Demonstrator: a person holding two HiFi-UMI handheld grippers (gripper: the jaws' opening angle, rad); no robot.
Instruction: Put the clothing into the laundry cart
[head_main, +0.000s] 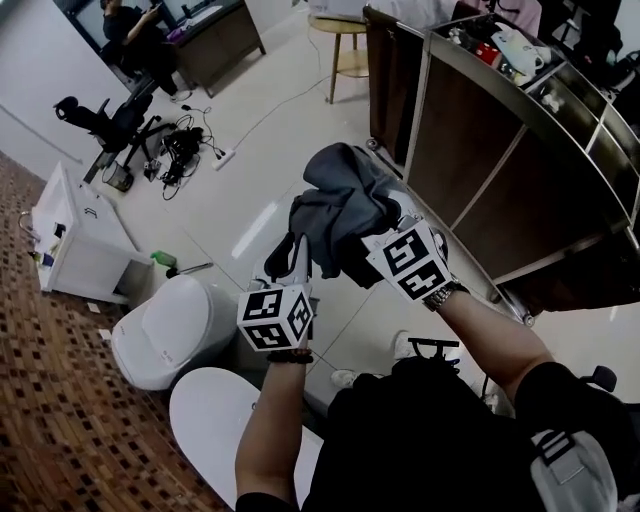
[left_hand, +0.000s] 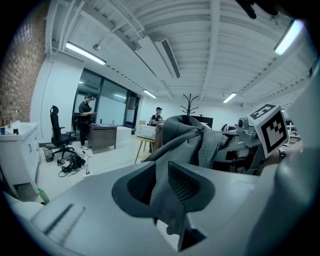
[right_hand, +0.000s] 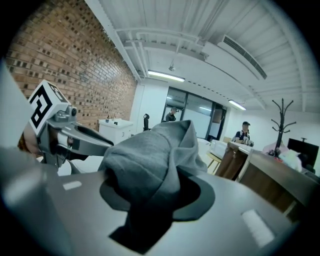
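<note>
i'm in the carry step. the garment (head_main: 345, 200) is bunched up in the air between both grippers, above the floor and just left of the brown cart (head_main: 470, 160), not yet over it. the left gripper (left_hand: 167, 187) has its jaws clamped on a fold of the grey cloth. the right gripper (right_hand: 152, 192) is pinched on a thick wad of it. i take that brown-walled cart to be the laundry cart, though its top seems to hold other things. next i'd need to bring both grippers over its rim together, lower the bundle, then part both sets of jaws so nothing snags.
</note>
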